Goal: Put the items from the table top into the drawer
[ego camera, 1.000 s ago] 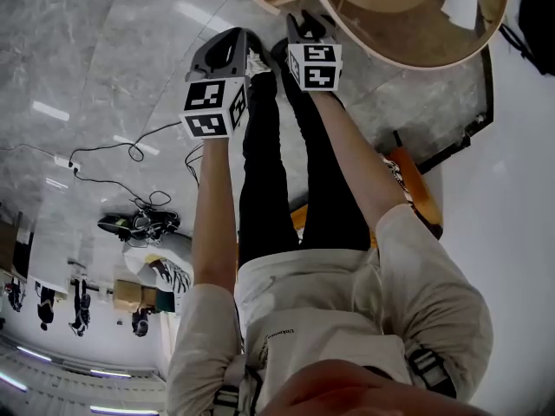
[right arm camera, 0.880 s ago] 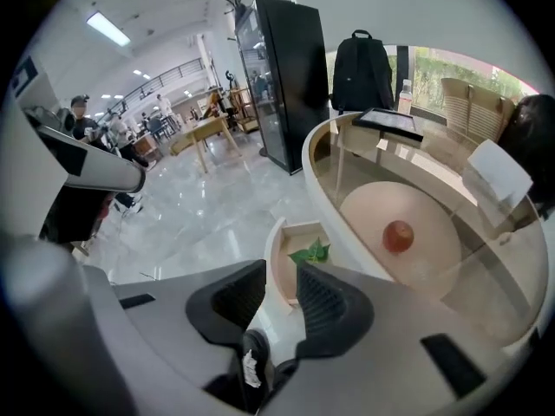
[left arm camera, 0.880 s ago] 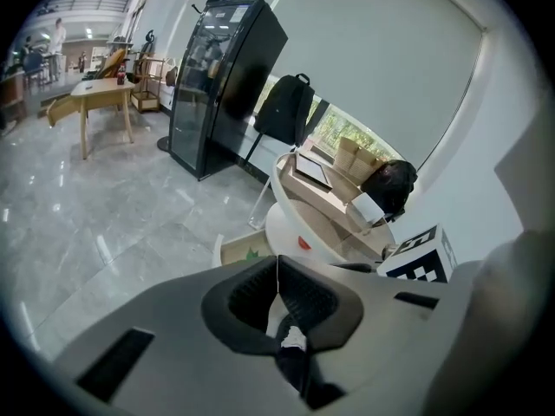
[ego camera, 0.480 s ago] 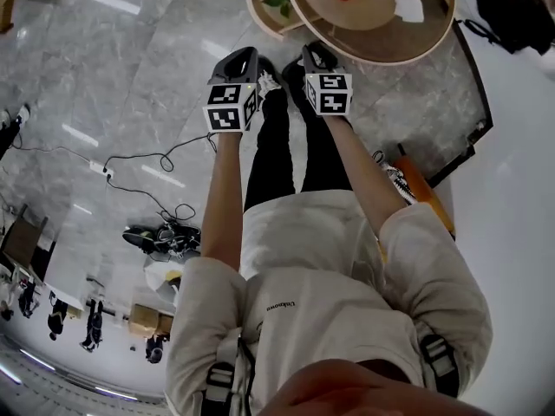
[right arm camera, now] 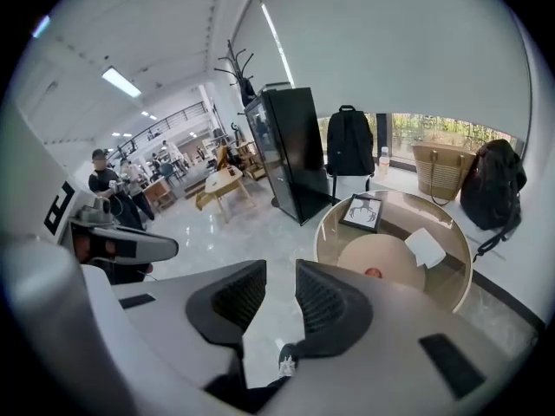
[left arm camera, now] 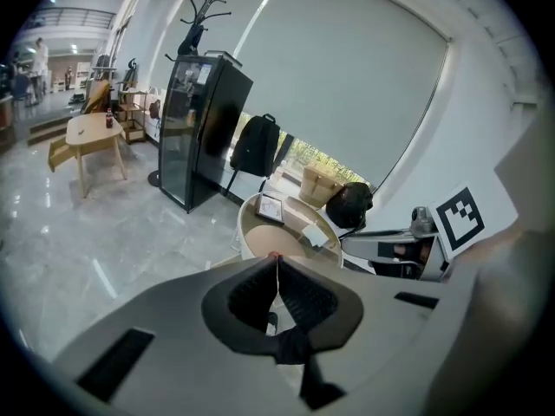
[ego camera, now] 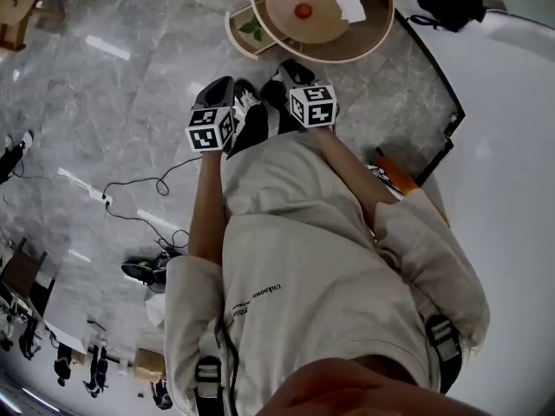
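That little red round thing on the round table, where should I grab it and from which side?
Pinch the red round thing across its middle, coming straight down from above. It looks like a small ball sitting alone on the flat tan disc, so nothing blocks it and a side approach might roll it. The right gripper, jaws apart, seems readier.

Grey marble floor, black cabinet, wooden table, pale roller blind
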### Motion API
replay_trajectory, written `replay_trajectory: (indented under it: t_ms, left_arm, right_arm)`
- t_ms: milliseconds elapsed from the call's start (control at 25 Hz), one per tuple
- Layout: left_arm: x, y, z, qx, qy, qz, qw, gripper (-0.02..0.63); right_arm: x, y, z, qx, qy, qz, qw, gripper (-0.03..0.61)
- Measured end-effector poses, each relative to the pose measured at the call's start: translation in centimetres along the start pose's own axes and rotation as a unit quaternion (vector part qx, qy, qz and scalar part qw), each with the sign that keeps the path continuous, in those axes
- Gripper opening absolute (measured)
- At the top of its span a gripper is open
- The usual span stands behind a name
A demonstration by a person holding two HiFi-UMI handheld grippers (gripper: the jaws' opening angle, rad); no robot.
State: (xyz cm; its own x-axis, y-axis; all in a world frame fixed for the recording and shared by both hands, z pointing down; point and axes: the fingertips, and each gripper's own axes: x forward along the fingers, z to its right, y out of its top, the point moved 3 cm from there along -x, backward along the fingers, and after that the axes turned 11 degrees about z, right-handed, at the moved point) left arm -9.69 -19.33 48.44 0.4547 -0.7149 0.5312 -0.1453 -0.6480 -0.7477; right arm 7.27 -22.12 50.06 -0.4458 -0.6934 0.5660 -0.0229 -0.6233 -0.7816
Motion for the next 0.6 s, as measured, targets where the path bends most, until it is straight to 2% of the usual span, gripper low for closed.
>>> replay_trajectory:
  t_ms: [280, 480, 600]
  left_arm:
    - [-3.3, 1.7, 1.9, -0.044, -0.007, 0.035, 0.9984, 0.021]
    - [-3.7, 2.4, 2.4, -0.051, -0.01, 0.046, 0.9976, 0.021]
    - [-3.1, 2.8, 3.1, -0.038, -0.02, 0.043, 0.9981, 0.021]
  right_arm:
    - [-2.3, 2.3, -2.8, -0.053, 0.055, -0.005, 0.997, 0.117]
    - [-3.7, 3.1, -2.2, -0.067, 0.055, 0.004, 0.996, 0.117]
    - [-4.2, 3.1, -1.4, -0.057, 0.048, 0.009, 0.997, 0.117]
